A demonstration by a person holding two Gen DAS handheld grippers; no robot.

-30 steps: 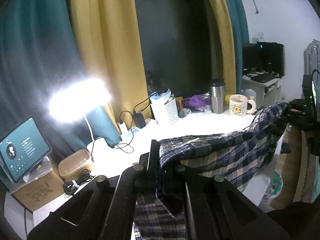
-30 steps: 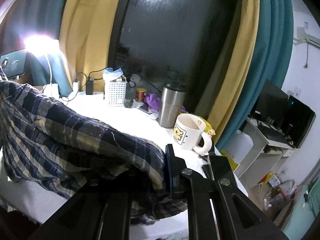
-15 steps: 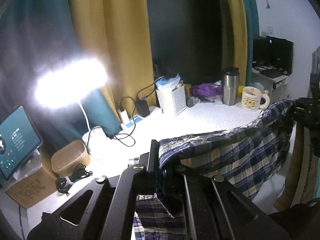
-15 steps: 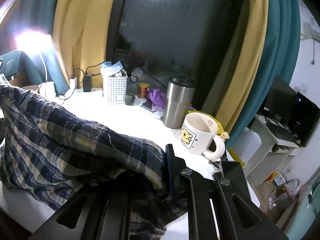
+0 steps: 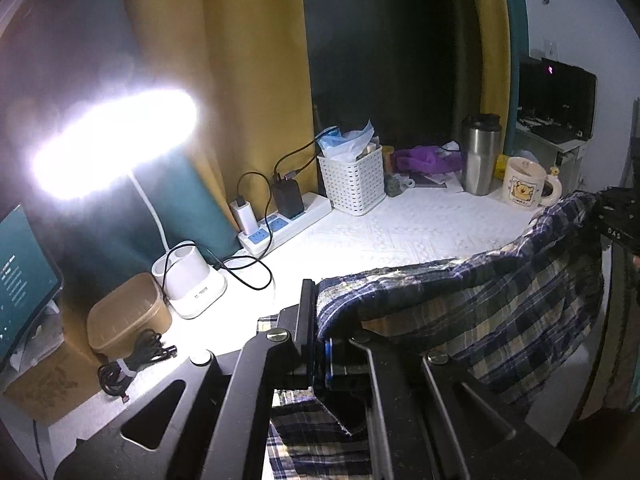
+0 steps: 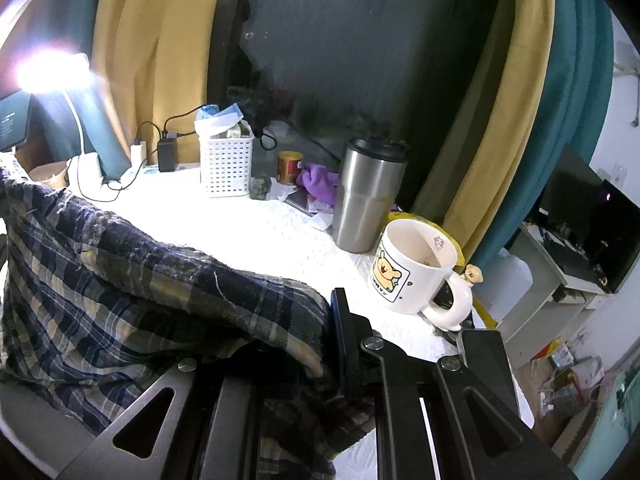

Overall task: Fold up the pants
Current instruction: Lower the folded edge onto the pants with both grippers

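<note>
Left gripper (image 5: 322, 344): its fingers are pinching one end of the pants' top edge, closed tight on the cloth.
Right gripper (image 6: 334, 344): its fingers are clamping the other end of the same edge, closed on the fabric; in the left wrist view it is showing at the far right (image 5: 618, 220).
Pants (image 5: 480, 304): the plaid pants are hanging stretched between the two grippers above the desk's near edge, the edge sagging a little in the middle and the rest draping down below.
Desk (image 5: 400, 236): its white top is carrying a lit lamp (image 5: 116, 140), a white basket (image 5: 352, 184), a steel tumbler (image 6: 368, 196) and a bear mug (image 6: 416, 268) just beside the tumbler.
</note>
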